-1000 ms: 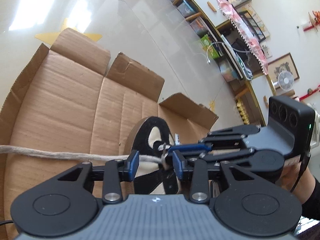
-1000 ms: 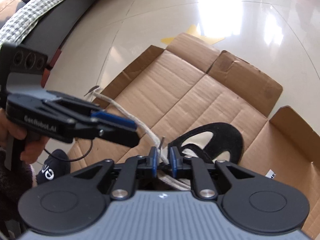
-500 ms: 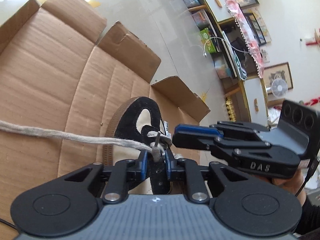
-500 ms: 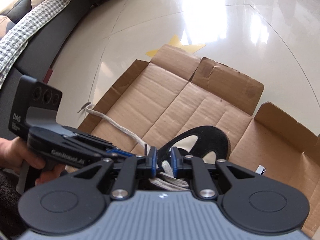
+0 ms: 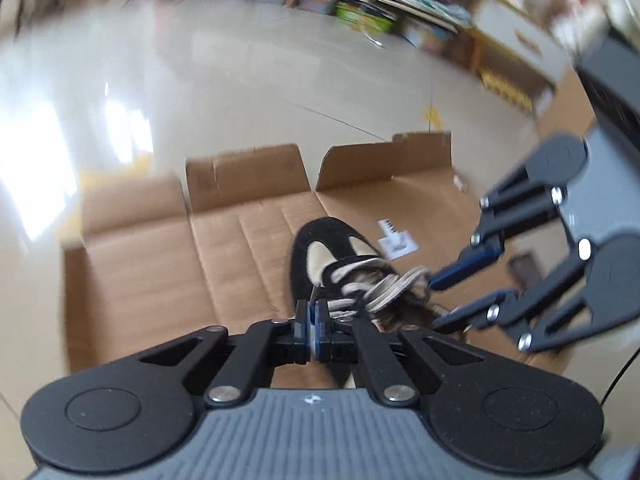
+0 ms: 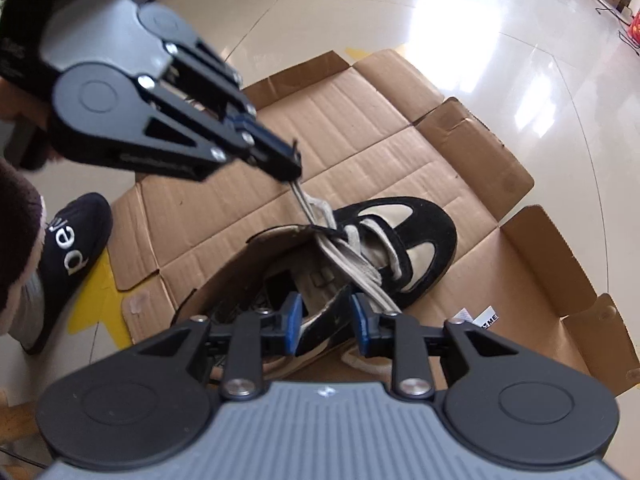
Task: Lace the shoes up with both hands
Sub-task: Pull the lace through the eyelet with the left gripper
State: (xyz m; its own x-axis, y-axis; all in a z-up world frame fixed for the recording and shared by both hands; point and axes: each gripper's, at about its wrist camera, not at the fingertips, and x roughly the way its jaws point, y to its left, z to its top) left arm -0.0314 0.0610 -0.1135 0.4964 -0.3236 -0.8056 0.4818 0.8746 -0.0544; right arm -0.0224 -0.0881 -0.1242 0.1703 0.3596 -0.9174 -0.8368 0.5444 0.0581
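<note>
- One shoe (image 6: 404, 240), black with cream panels, lies on one flattened cardboard box (image 6: 352, 128) spread over the glossy floor (image 6: 440, 20).
- One pale lace (image 6: 348, 256) crosses the shoe's front in several bands; its dark-tipped end rises from the shoe's left side.
- Two tools are in play. The left tool (image 6: 294, 166) is clamped tight on the lace end, pads pressed together, holding it above the shoe.
- The right tool (image 6: 326, 322) hovers over the shoe's opening, its jaws parting; the shoe's collar edge and lace strands lie between the two blue pads (image 6: 292, 320), and no pad presses on them.
- One dark slipper (image 6: 76, 256) with white lettering stands on the floor, left of the cardboard.
</note>
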